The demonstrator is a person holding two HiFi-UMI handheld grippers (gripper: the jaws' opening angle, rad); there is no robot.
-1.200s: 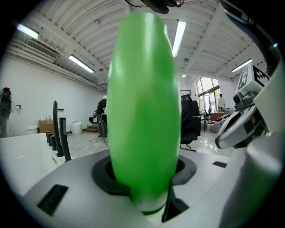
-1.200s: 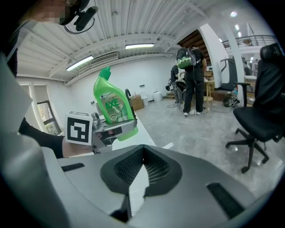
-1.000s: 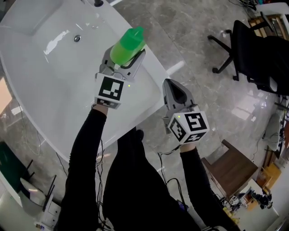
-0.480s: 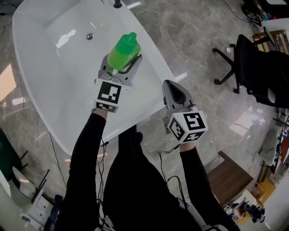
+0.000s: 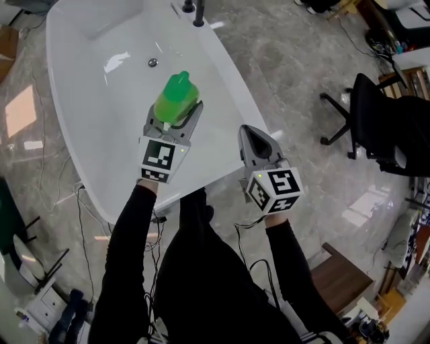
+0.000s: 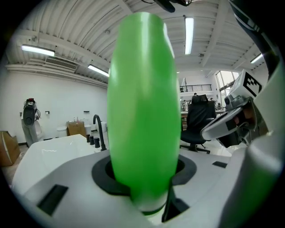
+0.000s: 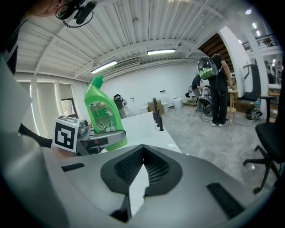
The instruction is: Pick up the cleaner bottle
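The green cleaner bottle [image 5: 176, 99] stands upright between the jaws of my left gripper [image 5: 176, 115], which is shut on its body and holds it above the white basin [image 5: 94, 134]. In the left gripper view the bottle [image 6: 142, 111] fills the middle of the picture, and the pads press on its lower part. From the right gripper view the bottle [image 7: 103, 116] with its label shows at the left, held in the left gripper [image 7: 95, 139]. My right gripper [image 5: 250, 132] hangs to the right over the basin's edge, shut with nothing in it.
A black faucet [image 5: 198, 13] and a drain [image 5: 153, 62] lie at the basin's far end. A black office chair [image 5: 376, 127] stands on the grey floor at the right. A person [image 7: 218, 89] stands far off in the right gripper view.
My left gripper has carried the bottle up and to the left. The basin has slid rightwards in the head view. The right gripper has risen a little and stays shut.
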